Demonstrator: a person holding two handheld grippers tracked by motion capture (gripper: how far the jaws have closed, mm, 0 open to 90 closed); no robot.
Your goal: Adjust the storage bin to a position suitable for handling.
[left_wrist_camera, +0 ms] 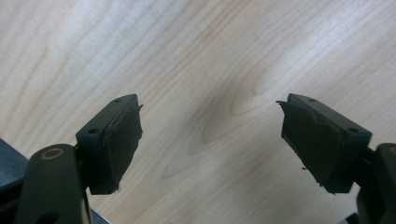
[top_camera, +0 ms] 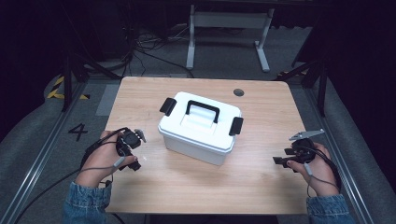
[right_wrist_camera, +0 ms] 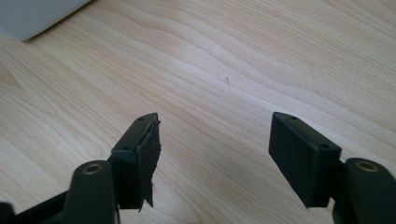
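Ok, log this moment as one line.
left gripper: open, empty | right gripper: open, empty | white storage box: lid on, untouched, between them

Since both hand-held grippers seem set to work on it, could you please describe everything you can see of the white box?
The white box looks like smooth plastic: a rectangular tub under a closed lid. A black carry handle lies on the lid, and a black latch sits at each short end. It stands upright, turned at an angle, mid-table. Nothing but the table touches it.
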